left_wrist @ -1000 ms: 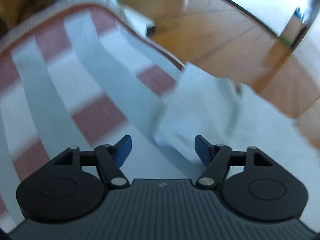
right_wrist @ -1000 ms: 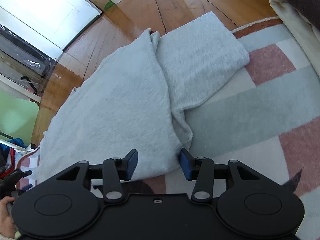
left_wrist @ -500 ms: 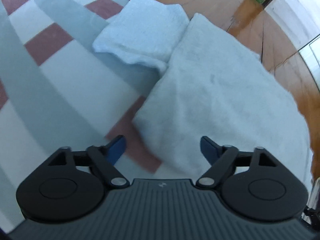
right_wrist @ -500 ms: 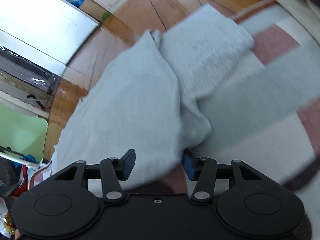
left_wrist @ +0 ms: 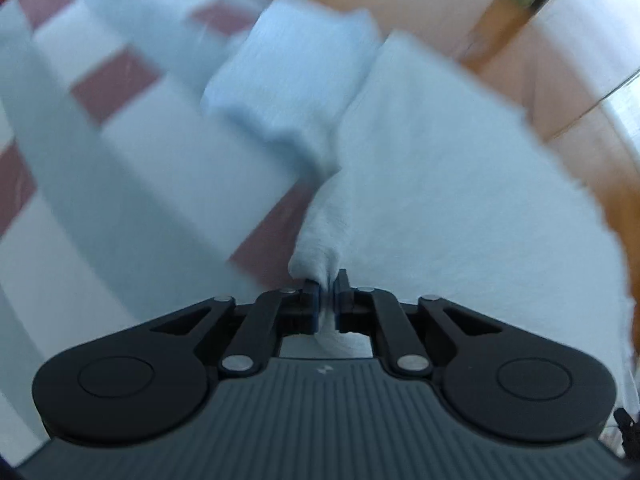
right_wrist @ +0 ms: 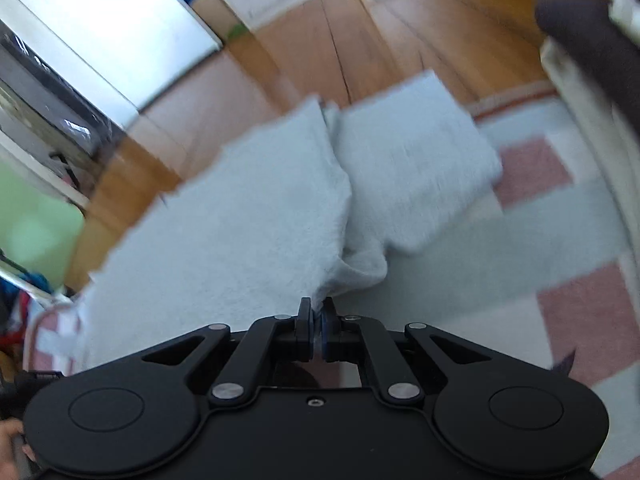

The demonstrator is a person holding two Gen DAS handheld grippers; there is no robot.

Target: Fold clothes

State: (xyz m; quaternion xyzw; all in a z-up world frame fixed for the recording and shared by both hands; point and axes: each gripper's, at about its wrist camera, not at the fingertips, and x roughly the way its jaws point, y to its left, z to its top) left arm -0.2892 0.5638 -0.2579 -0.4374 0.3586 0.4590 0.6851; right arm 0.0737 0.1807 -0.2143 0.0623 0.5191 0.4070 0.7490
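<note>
The left tongs [left_wrist: 326, 300] have just been closing and now pinch a bunched corner of the pale grey garment [left_wrist: 440, 184], which spreads ahead of them and to their right over the checked rug [left_wrist: 120, 168] and onto the wooden floor [left_wrist: 560, 96]. The right tongs [right_wrist: 316, 320], clenched, grip another edge of that garment [right_wrist: 224, 232], its folded sleeve [right_wrist: 412, 160] lying ahead and to their right.

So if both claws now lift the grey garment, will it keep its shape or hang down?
Probably it hangs down: the grey garment bunches into soft folds where the right claw and the left claw pinch it. It looks light. The folded part may fall open.
</note>
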